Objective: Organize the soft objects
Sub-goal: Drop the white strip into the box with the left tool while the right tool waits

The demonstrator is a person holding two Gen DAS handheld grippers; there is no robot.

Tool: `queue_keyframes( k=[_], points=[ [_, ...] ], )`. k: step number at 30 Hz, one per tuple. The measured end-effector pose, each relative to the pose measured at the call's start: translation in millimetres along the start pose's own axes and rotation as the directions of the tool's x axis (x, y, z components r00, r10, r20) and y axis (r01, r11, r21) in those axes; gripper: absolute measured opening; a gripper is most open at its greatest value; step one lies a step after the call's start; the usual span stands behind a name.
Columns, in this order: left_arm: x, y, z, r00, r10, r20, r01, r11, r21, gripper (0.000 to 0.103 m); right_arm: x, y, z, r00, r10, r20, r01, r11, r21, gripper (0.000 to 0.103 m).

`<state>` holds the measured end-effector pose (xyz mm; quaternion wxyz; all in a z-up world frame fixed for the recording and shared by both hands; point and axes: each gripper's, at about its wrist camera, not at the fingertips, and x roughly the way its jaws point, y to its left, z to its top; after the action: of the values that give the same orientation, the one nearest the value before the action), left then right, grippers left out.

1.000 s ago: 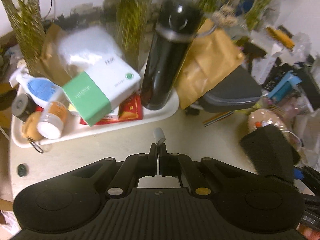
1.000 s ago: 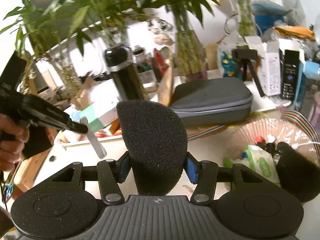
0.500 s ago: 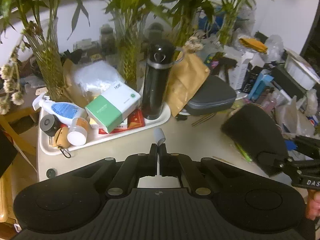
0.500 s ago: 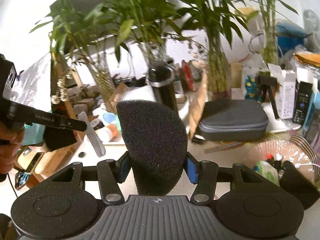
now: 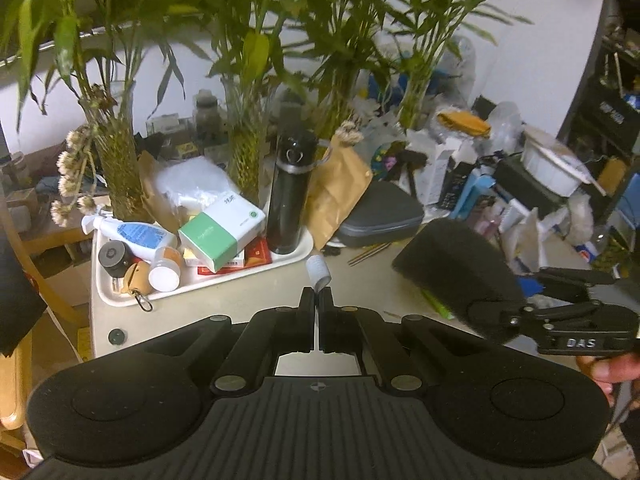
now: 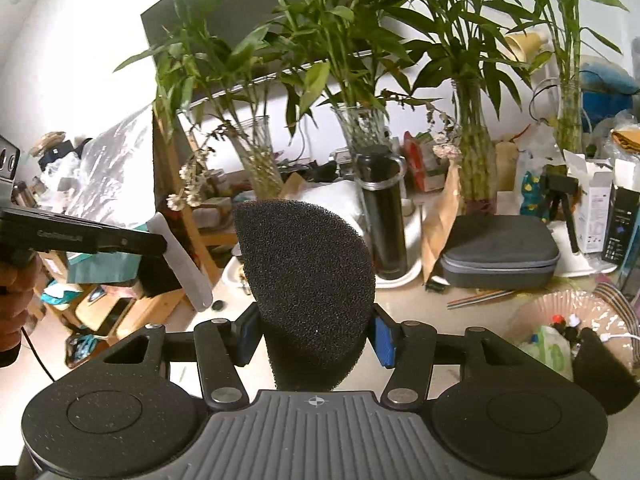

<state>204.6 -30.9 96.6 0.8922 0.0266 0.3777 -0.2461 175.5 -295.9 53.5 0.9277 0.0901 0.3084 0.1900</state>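
Right gripper (image 6: 312,338) is clamped on a black foam wedge (image 6: 306,292), its blue pads pressing the narrow base, probably so the bulky rounded end stands clear of the cluttered table (image 6: 420,304). Left gripper (image 5: 319,296) has its jaws pressed together on nothing, seemingly kept out of the way. A second dark foam piece (image 6: 600,372) sits by the pink basket (image 6: 532,312) at the right, likely where the soft things gather
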Motion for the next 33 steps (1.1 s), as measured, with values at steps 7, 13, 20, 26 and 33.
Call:
queue_keyframes(
  k=[7,13,20,26,33],
  points=[
    [-41.4,-10.2,-17.1,1.000,-0.025,0.016,0.025,1.000,0.003,0.002,-23.3,13.5,-7.7,1.000,0.027,-0.010,-0.027,1.000,-0.014,0.058],
    [-64.8,-14.9,-35.3,0.999,-0.047,0.000,0.047,0.999,-0.005,0.002,-38.8,20.3,-15.9,0.999,0.038,-0.012,-0.038,0.999,-0.019,0.058],
    [-72.7,-13.6,-57.5,0.993,-0.093,-0.067,0.089,0.995,-0.051,0.002,-48.5,24.7,-24.7,0.998,0.053,-0.022,-0.054,0.998,-0.019,0.058],
    [-58.8,4.5,-84.3,0.984,-0.132,-0.122,0.113,0.981,-0.156,0.002,-49.1,25.3,-35.7,0.997,0.068,-0.045,-0.069,0.998,-0.008,0.058],
    [-32.9,27.1,-118.7,0.974,-0.110,-0.198,0.061,0.969,-0.240,0.002,-45.8,26.8,-47.1,0.994,0.079,-0.073,-0.080,0.997,-0.001,0.058]
  ],
)
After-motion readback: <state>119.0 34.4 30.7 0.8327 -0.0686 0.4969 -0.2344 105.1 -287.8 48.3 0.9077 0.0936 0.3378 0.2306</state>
